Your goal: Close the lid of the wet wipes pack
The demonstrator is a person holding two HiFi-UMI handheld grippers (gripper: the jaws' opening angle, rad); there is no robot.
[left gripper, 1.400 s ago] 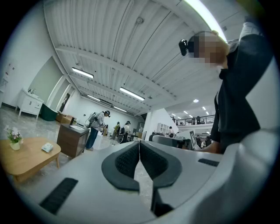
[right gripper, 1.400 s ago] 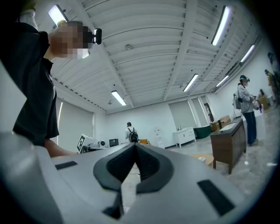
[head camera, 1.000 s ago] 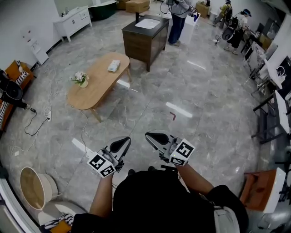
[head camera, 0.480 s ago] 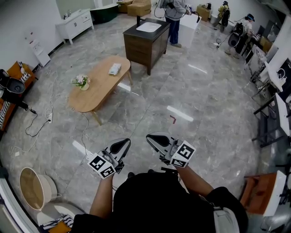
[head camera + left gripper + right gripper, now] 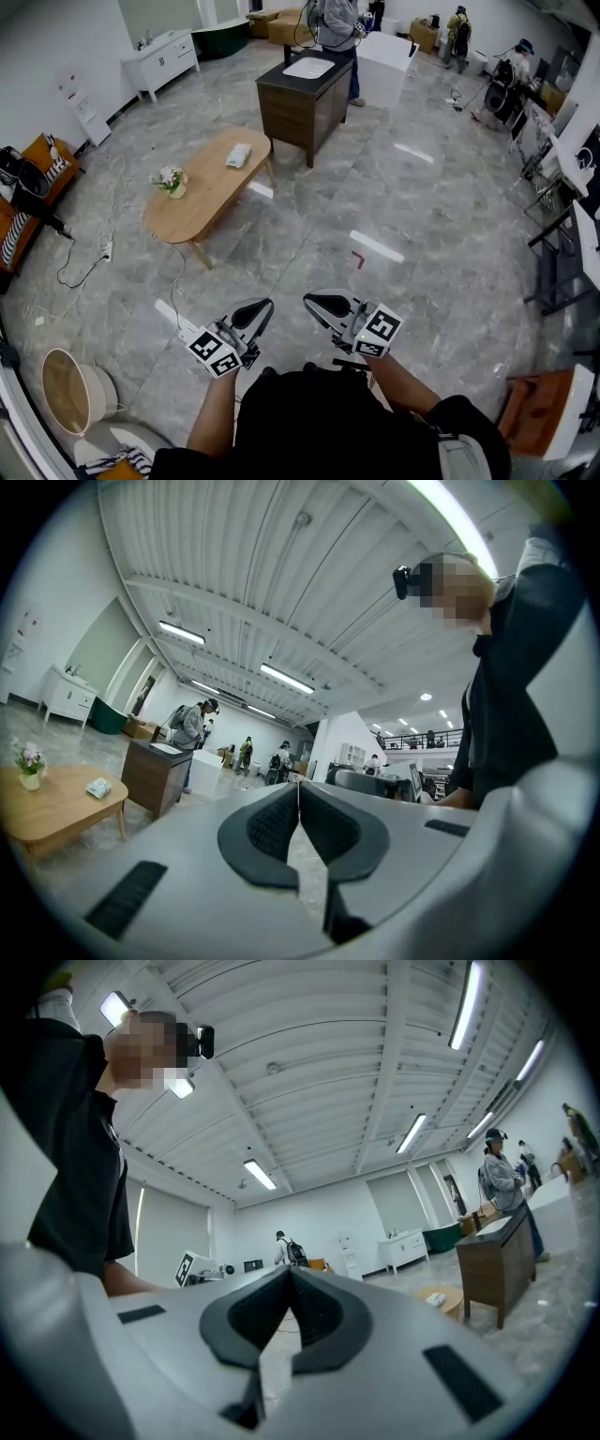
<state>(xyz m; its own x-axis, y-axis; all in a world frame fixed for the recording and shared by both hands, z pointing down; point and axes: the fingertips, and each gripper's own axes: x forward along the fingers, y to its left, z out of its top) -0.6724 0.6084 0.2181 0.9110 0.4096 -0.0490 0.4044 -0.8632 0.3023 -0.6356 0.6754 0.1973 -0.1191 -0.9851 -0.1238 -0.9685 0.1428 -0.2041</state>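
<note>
since left gripper point(image 5: 262, 307) and right gripper point(image 5: 311, 301) are pinched shut, empty, i'd reach the far table point(image 5: 202, 192), then press the likely wipes pack point(image 5: 238, 156) lid flat.

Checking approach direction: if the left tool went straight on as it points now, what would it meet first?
Nothing close: the left tool, shut and empty, points over open floor; the oval table lies off to its left. Depth unclear.
</note>
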